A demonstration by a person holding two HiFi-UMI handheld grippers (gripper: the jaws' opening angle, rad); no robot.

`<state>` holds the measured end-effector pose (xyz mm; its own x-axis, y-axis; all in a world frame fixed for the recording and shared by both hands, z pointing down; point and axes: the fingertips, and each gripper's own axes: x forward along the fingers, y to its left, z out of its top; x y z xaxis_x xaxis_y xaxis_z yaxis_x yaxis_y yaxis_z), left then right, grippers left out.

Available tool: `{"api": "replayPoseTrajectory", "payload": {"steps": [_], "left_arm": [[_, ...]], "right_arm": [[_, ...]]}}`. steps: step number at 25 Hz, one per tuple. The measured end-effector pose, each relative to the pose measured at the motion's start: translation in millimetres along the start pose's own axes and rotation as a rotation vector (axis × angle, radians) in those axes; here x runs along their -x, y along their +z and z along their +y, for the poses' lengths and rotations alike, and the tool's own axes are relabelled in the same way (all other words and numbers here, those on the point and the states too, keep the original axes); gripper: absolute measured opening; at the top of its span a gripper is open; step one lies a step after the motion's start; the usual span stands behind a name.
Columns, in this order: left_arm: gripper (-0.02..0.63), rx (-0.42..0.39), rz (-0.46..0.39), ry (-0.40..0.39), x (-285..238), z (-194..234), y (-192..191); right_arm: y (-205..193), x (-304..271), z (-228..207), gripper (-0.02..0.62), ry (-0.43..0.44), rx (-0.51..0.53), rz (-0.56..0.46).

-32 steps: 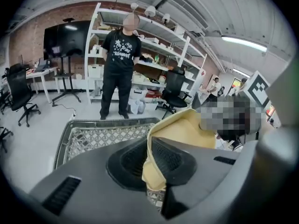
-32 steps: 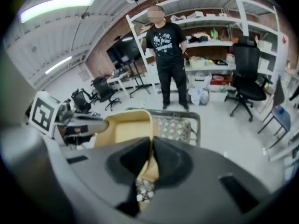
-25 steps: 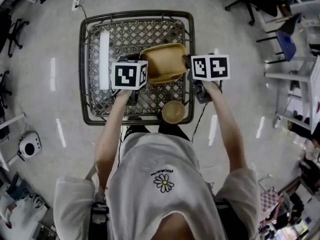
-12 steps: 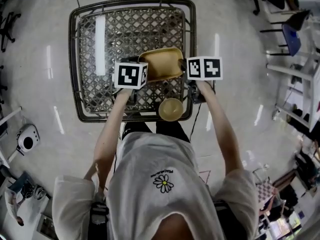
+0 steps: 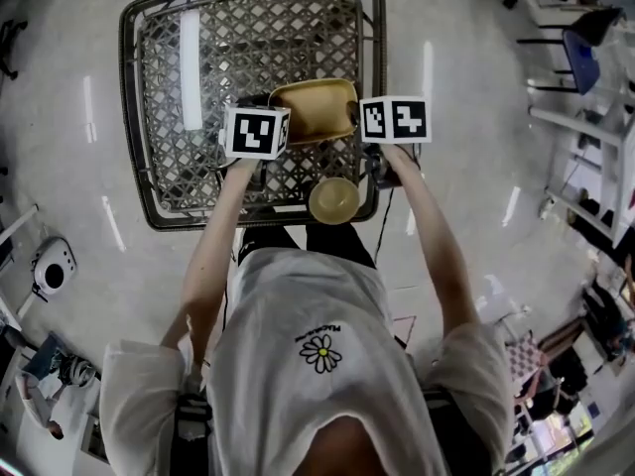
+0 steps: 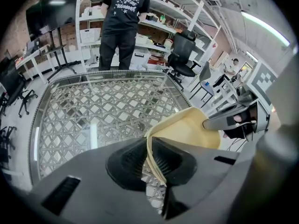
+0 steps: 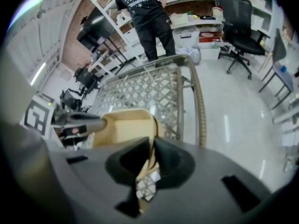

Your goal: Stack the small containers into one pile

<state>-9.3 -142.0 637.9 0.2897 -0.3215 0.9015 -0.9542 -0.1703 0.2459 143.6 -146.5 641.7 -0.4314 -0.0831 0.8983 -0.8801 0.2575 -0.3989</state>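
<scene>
1. Lowered since the earlier frames, as recorded in the head view: the rectangular yellow container [image 5: 316,110], carried between the left gripper [image 5: 268,105] and the right gripper [image 5: 357,119], is now closer to the top of the wire-mesh table [image 5: 126,87]. Contact with the table cannot be confirmed.
2. Head view: the container is noted over the table's near right part. A round bowl [image 5: 334,199] is found at the table's near edge, just short of the container and apart from it.
3. Left gripper view: the pads are seen pressed on the container's rim, one inside the wall and one outside. The jaws have just been eased very slightly apart, with the rim clamped between them.
4. Right gripper view: the jaws are nearly closed on the opposite rim, and the thin wall is pinched between the pads.
5. Both gripper views: a person [image 6: 124,22] in dark clothing is observed standing beyond the table's far side.
</scene>
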Motion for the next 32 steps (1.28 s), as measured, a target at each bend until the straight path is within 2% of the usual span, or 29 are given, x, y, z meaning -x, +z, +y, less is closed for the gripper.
{"api": "replayPoseTrajectory", "payload": {"steps": [7, 10, 13, 17, 23, 27, 32], "left_arm": [[0.073, -0.039, -0.027, 0.044, -3, 3, 1], [0.133, -0.052, -0.027, 0.049, -3, 0, 0], [0.144, -0.074, -0.021, 0.074, -3, 4, -2], [0.153, -0.055, -0.011, 0.074, -3, 10, -8], [0.153, -0.053, -0.046, 0.078, 7, 9, -1], [0.153, -0.058, -0.105, 0.068, 29, 4, 24], [0.153, -0.110, -0.217, 0.078, 69, -3, 64]], "right_arm": [[-1, -3, 0, 0.050, -0.002, 0.020, -0.032], [1, 1, -3, 0.094, -0.022, 0.029, -0.044], [1, 3, -7, 0.100, -0.038, 0.029, -0.045], [-1, 2, -7, 0.101, -0.042, 0.032, -0.032], [-3, 10, -6, 0.100, -0.055, 0.041, -0.044], [20, 36, 4, 0.100, -0.065, 0.055, -0.122], [56, 85, 25, 0.091, -0.074, 0.075, -0.274]]}}
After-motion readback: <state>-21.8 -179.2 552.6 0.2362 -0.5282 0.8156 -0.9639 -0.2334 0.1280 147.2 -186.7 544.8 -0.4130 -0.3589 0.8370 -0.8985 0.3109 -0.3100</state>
